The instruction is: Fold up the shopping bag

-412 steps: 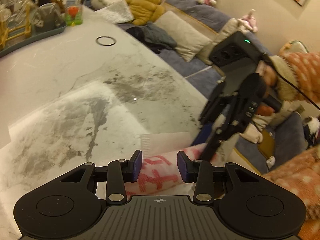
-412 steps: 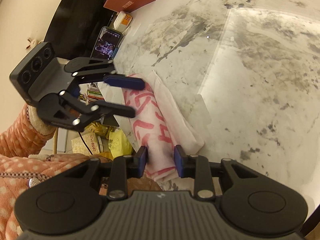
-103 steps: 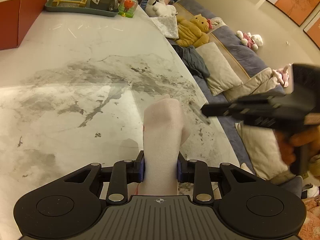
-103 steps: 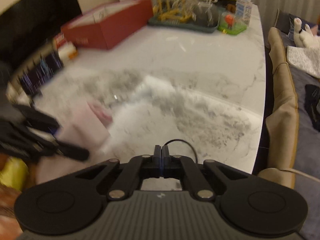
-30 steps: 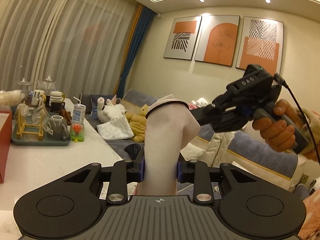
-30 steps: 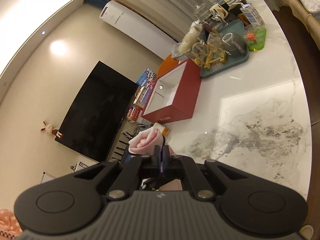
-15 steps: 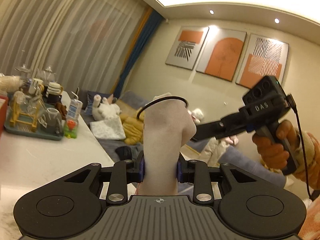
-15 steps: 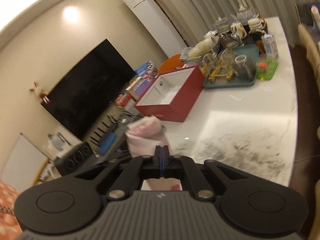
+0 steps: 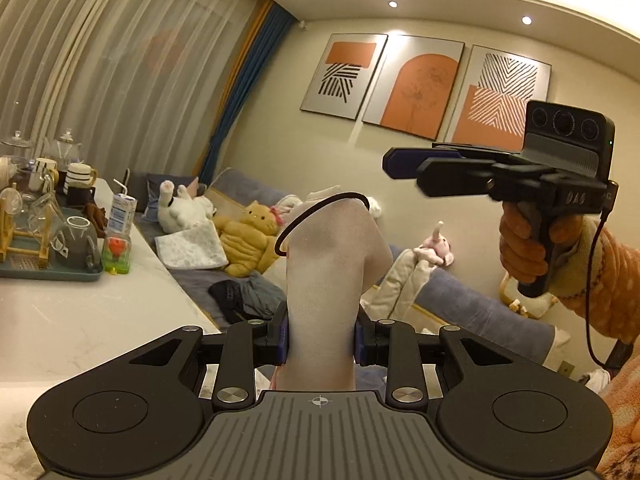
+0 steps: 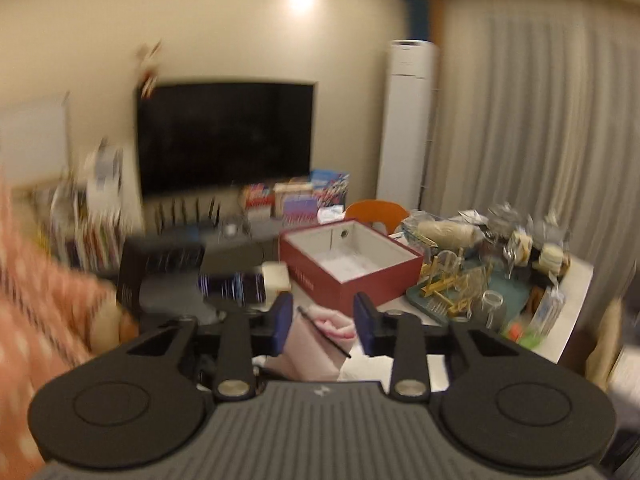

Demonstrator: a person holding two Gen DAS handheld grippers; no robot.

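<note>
Step in hand, as I judge it: binding the rolled shopping bag (image 9: 324, 280) with a black elastic band (image 9: 320, 204). Folding looks done; securing is underway.

Left gripper (image 9: 320, 344): fingers clamped on the lower part of the bag roll, holding it upright in the air above the table (image 9: 80, 320) edge.

Right gripper (image 9: 404, 168): up and to the right of the roll, well apart from it. Its jaws have just been opening; nothing sits between them, fingers part-spread.

Bag: pale pink-white, tight cylinder, rounded top. Band sits only loosely over the top, looping off one side.

Next move probably calls for seating the band down around the roll, without loosening the left grip.
</note>
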